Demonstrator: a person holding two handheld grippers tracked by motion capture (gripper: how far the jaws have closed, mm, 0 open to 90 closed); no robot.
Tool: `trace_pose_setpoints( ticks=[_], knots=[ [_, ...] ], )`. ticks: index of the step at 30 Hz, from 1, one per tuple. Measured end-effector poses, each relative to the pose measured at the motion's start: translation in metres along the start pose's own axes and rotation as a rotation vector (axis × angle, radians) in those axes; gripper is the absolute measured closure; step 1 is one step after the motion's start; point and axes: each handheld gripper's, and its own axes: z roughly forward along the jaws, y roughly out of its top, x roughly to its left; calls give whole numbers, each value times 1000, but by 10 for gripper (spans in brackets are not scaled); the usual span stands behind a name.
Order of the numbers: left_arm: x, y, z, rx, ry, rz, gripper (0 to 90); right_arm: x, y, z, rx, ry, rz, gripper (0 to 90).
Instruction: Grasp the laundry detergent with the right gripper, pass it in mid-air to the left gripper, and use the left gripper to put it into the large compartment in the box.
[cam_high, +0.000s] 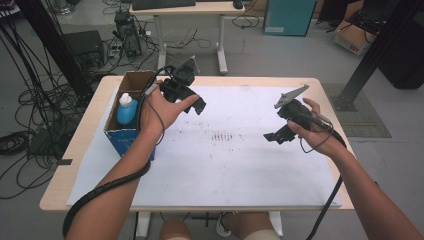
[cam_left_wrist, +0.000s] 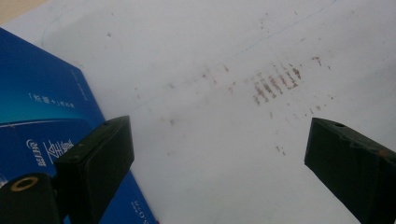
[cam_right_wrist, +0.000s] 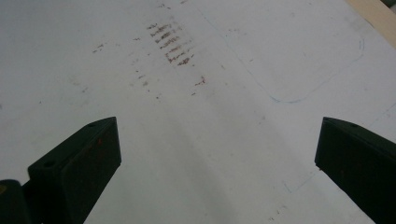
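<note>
A light wooden table (cam_high: 310, 82) is seen from the high view, most of its top covered by a white sheet (cam_high: 225, 165). Near the middle of the sheet a patch of short reddish-brown streaks (cam_high: 222, 136) is noted; the same marks are seen in the left gripper view (cam_left_wrist: 275, 83) and in the right gripper view (cam_right_wrist: 170, 44). A faint blue pen outline with a rounded corner (cam_right_wrist: 322, 79) is drawn on the sheet.

At the left edge of the table an open blue box (cam_high: 127, 132) with brown cardboard flaps is stood, partly on the sheet. Inside it a blue bottle (cam_high: 127, 110) with a white cap is held upright. The printed blue side of the box is seen just beside the left jaw in the left gripper view (cam_left_wrist: 42, 107).

The left gripper (cam_high: 192, 102) is held above the sheet just beside the box, its jaws spread wide with nothing between them. The right gripper (cam_high: 275, 136) is held above the right half of the sheet, well apart from the box, jaws likewise spread wide and empty.

Beyond the table a grey floor (cam_high: 280, 55) is recorded, with loose cables (cam_high: 20, 140) at the left, a second desk (cam_high: 200, 10), a teal cabinet (cam_high: 290, 17) and a cardboard carton (cam_high: 350, 35) at the far right.
</note>
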Motion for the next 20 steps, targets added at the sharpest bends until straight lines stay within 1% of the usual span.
trace_pose_setpoints(
  ticks=[4, 5, 6, 7, 9, 10, 12, 14, 15, 17, 19, 20],
  knots=[
    [-2, 1, 1, 3, -7, 3, 86, 0, -2, 1, -5, 1, 2, 2],
    [-3, 2, 2, 3, -7, 5, 86, 0, -2, 1, 5, 3, 4, 2],
    [-3, 2, 3, 1, -7, 4, 85, -1, -3, 2, -2, 2, 4, 2],
    [-3, 2, 3, 2, -4, 7, 85, 0, -3, 2, -2, 2, 12, 2],
    [-4, 1, 5, 6, -6, 4, 85, 0, -4, 3, -1, 5, 8, 2],
    [-3, 1, 5, 11, -8, 9, 85, 0, -4, 3, 4, 7, 7, 2],
    [-3, 1, 7, 4, -4, 10, 85, 0, -4, 4, 1, 7, 7, 2],
    [-3, 0, 8, 2, -7, 1, 85, 0, -4, 5, 2, 9, 7, 2],
    [-2, 0, 9, 9, -12, -1, 85, 0, -4, 6, -2, 10, 6, 2],
    [-2, -1, 10, 5, -9, -6, 85, 1, -5, 8, -1, 13, 7, 2],
    [-2, -1, 11, 5, -10, -3, 85, 1, -5, 10, -2, 16, 10, 2],
    [-1, -1, 12, 5, -10, -4, 84, 1, -5, 10, 7, 19, 11, 2]
  ],
)
